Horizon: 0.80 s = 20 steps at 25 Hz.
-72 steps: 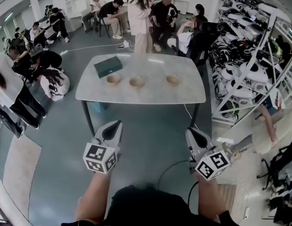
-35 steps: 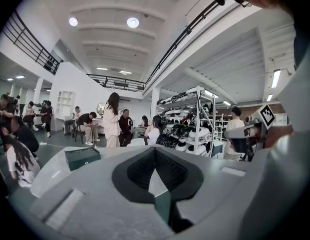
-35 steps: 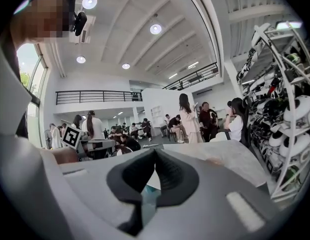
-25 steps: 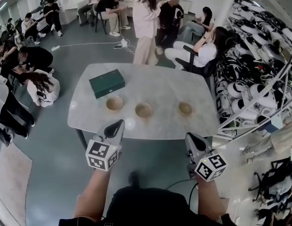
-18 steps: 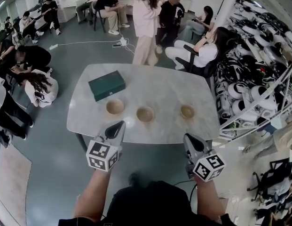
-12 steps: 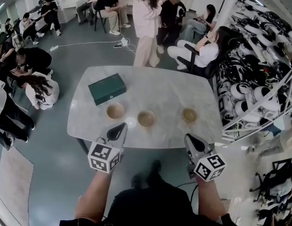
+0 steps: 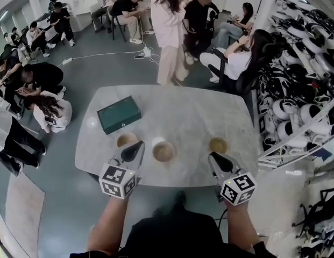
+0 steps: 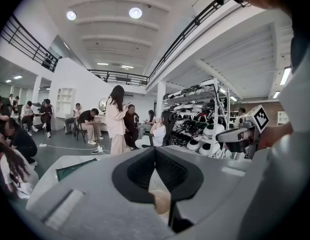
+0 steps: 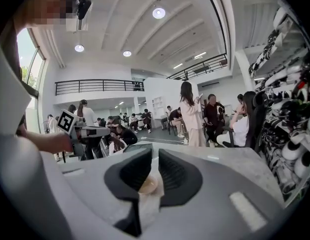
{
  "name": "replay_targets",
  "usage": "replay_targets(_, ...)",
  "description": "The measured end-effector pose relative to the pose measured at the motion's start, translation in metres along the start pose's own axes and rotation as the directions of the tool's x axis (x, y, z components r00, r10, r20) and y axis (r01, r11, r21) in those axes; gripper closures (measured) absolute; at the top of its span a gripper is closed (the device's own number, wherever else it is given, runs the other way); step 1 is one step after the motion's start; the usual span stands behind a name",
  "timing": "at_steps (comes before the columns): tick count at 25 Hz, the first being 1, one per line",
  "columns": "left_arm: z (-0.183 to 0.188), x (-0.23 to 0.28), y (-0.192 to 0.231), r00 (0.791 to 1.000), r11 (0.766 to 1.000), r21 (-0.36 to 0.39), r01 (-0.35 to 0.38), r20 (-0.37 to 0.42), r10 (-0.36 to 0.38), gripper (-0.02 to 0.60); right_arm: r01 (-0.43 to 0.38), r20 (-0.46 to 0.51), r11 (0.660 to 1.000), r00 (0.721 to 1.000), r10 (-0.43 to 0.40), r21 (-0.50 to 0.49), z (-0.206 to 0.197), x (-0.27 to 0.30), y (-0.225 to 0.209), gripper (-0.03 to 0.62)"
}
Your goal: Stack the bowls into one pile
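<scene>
Three tan bowls stand in a row on the pale marble table (image 7: 193,117): a left bowl (image 7: 125,140), a middle bowl (image 7: 163,151) and a right bowl (image 7: 218,145). My left gripper (image 7: 138,144) is shut and empty, its tip over the near edge just right of the left bowl. In the left gripper view the jaws (image 8: 155,151) meet, with a bowl (image 8: 160,202) showing low behind them. My right gripper (image 7: 213,156) hovers just short of the right bowl. Its jaws (image 9: 155,152) are opening with a narrow gap, gripping nothing; a bowl (image 9: 147,185) shows beyond the gap.
A dark green box (image 7: 119,115) lies on the table's far left. A person in pink (image 7: 168,34) stands at the far edge, and a seated person (image 7: 236,63) is at the far right corner. Racks of white gear (image 7: 304,79) line the right side. More people sit on the left.
I have walked up to the table, so bowls and table now lie much closer. Both grippers have come forward over its near edge. The right jaws have parted slightly.
</scene>
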<state>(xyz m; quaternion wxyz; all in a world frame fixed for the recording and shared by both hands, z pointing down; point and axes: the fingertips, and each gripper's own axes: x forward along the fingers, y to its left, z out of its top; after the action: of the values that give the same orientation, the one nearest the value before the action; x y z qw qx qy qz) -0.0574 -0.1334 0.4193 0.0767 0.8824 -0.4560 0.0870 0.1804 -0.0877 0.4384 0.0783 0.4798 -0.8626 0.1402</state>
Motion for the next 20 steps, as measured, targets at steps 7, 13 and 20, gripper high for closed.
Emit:
replay_targets(7, 0.001, 0.057, -0.004, 0.998, 0.998, -0.024, -0.062, -0.032, 0.061, 0.571, -0.073, -0.103, 0.997, 0.992, 0.073, 0.000, -0.022, 0.031, -0.067, 0.475)
replay_targets(13, -0.007, 0.076, -0.003, 0.996, 0.997, -0.032, -0.071, -0.054, 0.069, 0.571, -0.080, -0.253, 0.996, 0.965, 0.066, -0.044, -0.060, 0.053, -0.101, 0.418)
replay_targets(20, -0.018, 0.103, 0.002, 0.997, 0.999, -0.048, -0.017, -0.074, 0.014, 0.571, -0.041, -0.413, 0.993, 0.911, -0.009, -0.113, -0.098, 0.072, -0.127, 0.368)
